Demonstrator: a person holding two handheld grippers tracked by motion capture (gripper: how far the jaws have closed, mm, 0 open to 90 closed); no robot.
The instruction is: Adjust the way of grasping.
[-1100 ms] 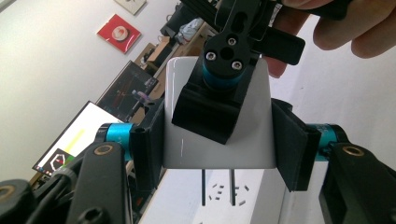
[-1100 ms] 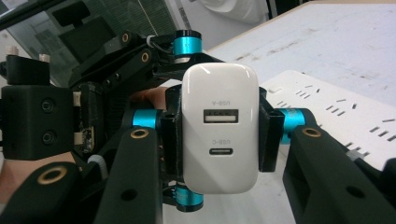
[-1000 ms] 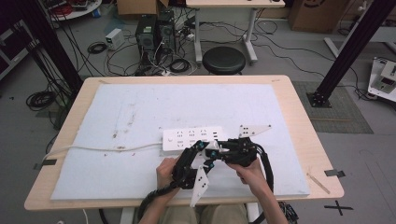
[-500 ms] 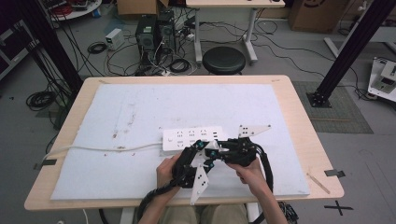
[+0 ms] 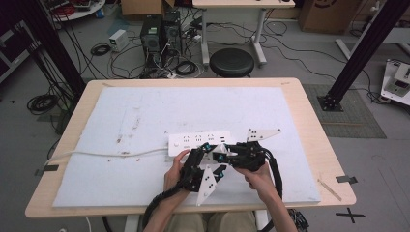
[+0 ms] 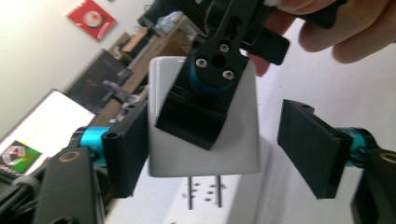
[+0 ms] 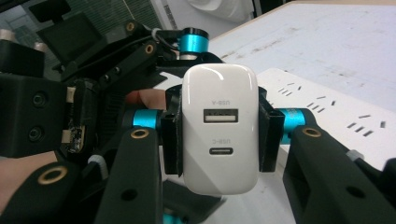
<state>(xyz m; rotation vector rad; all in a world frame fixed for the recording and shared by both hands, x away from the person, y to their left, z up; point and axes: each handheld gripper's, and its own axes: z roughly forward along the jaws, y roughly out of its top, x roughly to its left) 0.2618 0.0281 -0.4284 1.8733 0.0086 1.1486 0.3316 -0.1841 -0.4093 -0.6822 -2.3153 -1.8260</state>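
Opening left gripper (image 6: 219,154) jaws, charger (image 6: 205,121) released

My two grippers crowded each other at the near edge of the mat (image 5: 145,121) — my right gripper (image 5: 227,153) was clamped on the white charger (image 7: 219,128), and my left gripper (image 5: 209,162) had just opened, one pad (image 6: 126,154) against the charger's side, the other (image 6: 310,147) standing off with a gap. Just beyond lay the power strip (image 5: 200,141) and its cord (image 5: 106,154) — the only things in the way. The far mat and both sides lay open.
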